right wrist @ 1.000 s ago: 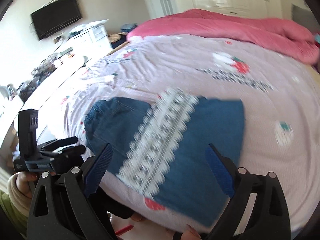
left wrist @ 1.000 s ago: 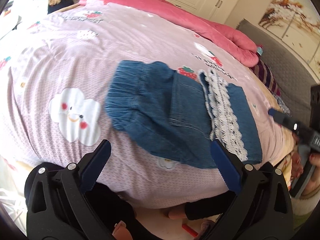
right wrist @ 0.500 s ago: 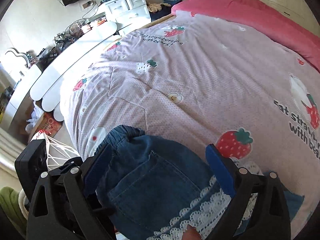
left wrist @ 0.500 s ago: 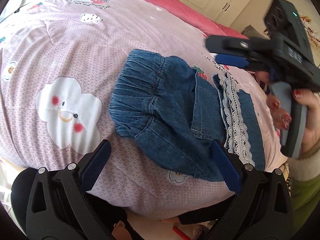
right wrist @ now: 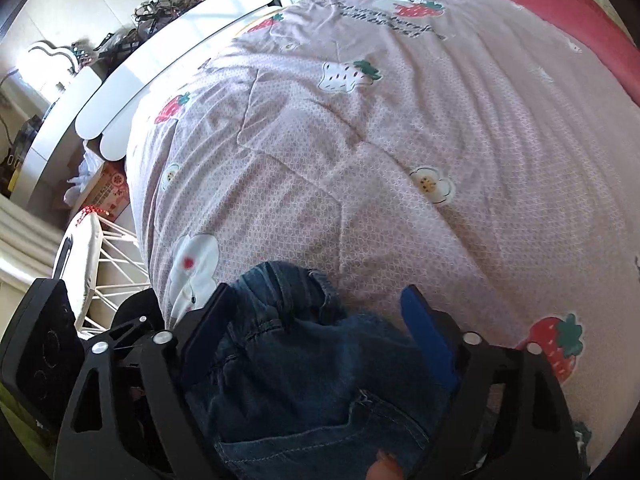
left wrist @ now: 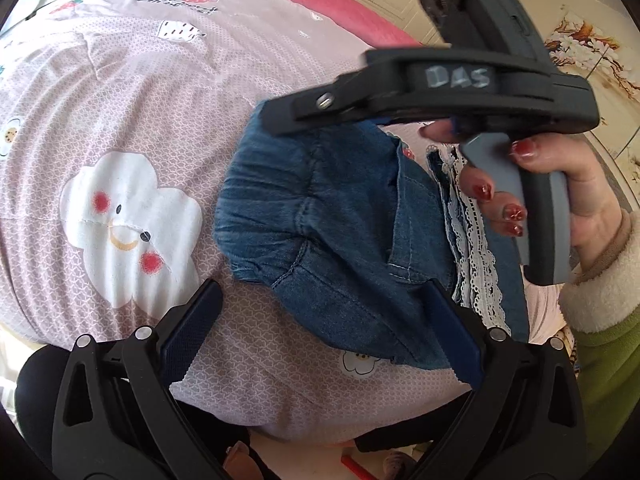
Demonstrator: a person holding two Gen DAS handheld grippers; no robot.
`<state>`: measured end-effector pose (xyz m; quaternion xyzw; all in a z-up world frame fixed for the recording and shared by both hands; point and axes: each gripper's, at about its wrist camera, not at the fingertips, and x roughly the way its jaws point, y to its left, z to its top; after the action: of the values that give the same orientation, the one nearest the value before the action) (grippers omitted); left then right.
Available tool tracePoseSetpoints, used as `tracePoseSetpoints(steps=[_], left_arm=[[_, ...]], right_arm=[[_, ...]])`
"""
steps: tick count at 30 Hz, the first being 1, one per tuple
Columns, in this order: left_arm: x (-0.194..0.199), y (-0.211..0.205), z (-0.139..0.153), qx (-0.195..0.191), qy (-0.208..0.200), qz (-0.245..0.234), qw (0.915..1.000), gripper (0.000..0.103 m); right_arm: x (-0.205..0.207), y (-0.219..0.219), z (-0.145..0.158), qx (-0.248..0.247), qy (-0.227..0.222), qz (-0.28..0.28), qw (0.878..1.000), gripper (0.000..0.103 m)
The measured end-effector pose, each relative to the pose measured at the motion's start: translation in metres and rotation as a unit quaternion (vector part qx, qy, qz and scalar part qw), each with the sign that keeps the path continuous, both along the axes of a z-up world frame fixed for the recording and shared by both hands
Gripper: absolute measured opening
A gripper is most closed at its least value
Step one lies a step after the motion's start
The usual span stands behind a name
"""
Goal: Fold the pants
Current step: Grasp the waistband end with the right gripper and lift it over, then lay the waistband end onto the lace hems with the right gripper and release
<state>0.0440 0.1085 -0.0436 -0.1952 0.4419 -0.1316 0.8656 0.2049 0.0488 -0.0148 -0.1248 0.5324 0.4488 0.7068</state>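
Closing now, right gripper (right wrist: 316,340) jaws narrower, around pants (left wrist: 332,240) waistband, not pinching yet. Left gripper (left wrist: 320,332) jaws apart, waiting by bed (left wrist: 120,80) edge. Fold comes next.

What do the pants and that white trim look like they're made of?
The pants look like soft blue denim: matte, faded weave, visible stitched seams, gathered waistband. The trim looks like white cotton lace, judging by its openwork holes and scalloped edge; the exact fibre cannot be told.

My right hand (left wrist: 560,188) has red-painted nails, a cream fleece cuff (left wrist: 600,300) and a green sleeve (left wrist: 612,380). My right gripper (right wrist: 316,332) is black with blue pads, silver screws, "DAS" lettering.
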Motion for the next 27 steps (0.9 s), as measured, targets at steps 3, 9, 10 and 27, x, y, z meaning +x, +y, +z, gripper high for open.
tracePoseSetpoints(steps=[3, 9, 10, 27], left_arm=[[-0.001, 0.002, -0.002, -0.003, 0.000, 0.000, 1.0000, 0.093], [-0.002, 0.007, -0.001, -0.011, -0.003, 0.003, 0.9999, 0.093], [-0.003, 0.008, -0.001, -0.015, -0.005, 0.004, 0.9999, 0.093], [0.011, 0.010, 0.020, -0.131, -0.023, -0.045, 0.9901, 0.093]], right_arm=[[-0.006, 0.002, -0.004, 0.001, -0.004, 0.006, 1.000, 0.042], [-0.002, -0.029, 0.025, 0.066, 0.012, -0.017, 0.998, 0.033], [-0.002, -0.035, 0.030, 0.074, 0.010, -0.020, 0.997, 0.032], [-0.020, -0.110, 0.080, 0.168, -0.021, -0.040, 0.985, 0.031]])
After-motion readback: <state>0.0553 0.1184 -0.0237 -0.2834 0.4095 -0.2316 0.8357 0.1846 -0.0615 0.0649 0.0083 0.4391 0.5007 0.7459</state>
